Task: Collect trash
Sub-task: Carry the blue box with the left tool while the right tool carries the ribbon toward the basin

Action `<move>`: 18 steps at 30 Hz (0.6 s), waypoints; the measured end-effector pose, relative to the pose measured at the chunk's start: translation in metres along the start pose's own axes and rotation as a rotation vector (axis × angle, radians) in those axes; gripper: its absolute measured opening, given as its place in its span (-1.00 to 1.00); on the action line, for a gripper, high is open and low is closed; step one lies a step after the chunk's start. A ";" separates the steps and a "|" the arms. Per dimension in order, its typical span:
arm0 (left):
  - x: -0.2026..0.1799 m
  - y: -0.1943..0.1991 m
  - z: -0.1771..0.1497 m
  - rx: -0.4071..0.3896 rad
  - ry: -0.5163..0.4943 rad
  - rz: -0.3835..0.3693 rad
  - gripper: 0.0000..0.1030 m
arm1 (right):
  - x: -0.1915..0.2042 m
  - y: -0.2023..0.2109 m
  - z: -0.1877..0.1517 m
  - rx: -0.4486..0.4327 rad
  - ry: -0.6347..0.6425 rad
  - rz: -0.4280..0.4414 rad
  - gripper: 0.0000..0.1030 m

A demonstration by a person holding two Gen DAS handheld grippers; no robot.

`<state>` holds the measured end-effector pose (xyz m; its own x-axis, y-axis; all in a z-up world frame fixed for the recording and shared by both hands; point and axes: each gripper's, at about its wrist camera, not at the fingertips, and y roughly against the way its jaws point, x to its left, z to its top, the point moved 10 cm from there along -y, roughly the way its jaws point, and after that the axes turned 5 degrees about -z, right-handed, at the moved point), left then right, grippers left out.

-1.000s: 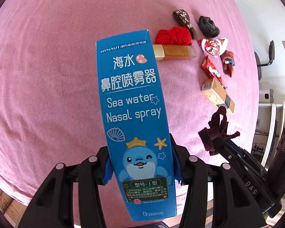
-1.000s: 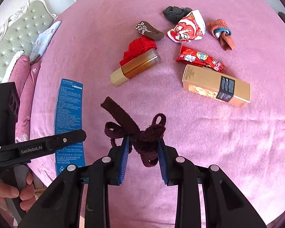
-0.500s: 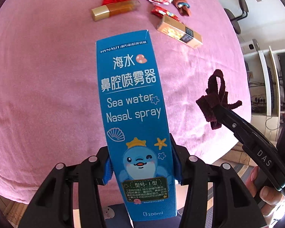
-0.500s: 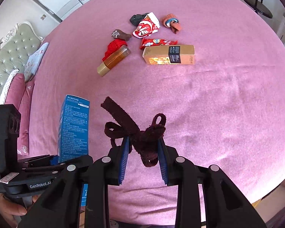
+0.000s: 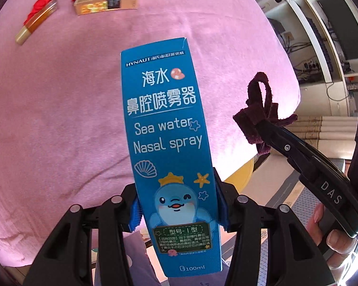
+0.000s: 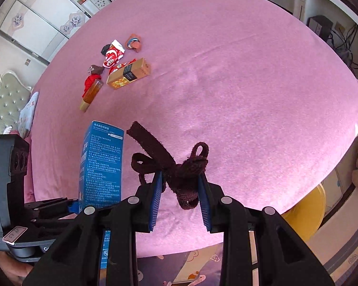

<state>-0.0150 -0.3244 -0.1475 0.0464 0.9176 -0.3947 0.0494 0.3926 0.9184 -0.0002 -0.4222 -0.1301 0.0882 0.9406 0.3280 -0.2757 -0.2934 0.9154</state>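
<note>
My left gripper (image 5: 177, 208) is shut on a tall blue nasal spray box (image 5: 167, 143), held upright above the near edge of the pink bed (image 5: 59, 107). The box also shows in the right wrist view (image 6: 102, 166). My right gripper (image 6: 180, 197) is shut on a dark maroon ribbon bow (image 6: 176, 166), held beside the box; the bow shows in the left wrist view (image 5: 260, 116) to the box's right.
Far across the bed lie a gold carton (image 6: 128, 74), an amber bottle (image 6: 90, 95) on red cloth, red snack wrappers (image 6: 113, 54) and small dark items. A yellow round bin (image 6: 305, 212) stands on the floor below the bed's near right edge.
Both grippers have pulled back from the pile toward the bed's near edge, turning right. The yellow bin has come into view. Both grips are unchanged.
</note>
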 end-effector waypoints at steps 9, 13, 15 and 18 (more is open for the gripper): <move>-0.111 -0.067 -0.013 0.100 -0.137 -0.008 -0.04 | -0.129 0.037 -0.028 -0.019 -0.136 -0.060 -0.44; -0.151 -0.095 -0.034 0.149 -0.195 -0.010 -0.04 | -0.178 0.046 -0.048 -0.015 -0.206 -0.080 -0.44; -0.169 -0.108 -0.044 0.177 -0.220 -0.012 -0.04 | -0.200 0.050 -0.060 -0.010 -0.241 -0.087 -0.44; -0.190 -0.127 -0.054 0.215 -0.260 -0.012 -0.04 | -0.229 0.054 -0.077 -0.007 -0.294 -0.097 -0.44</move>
<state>-0.0842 -0.5455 -0.1878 0.2962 0.8558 -0.4242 0.2595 0.3553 0.8980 -0.1089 -0.6400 -0.1737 0.3875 0.8740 0.2932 -0.2584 -0.2023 0.9446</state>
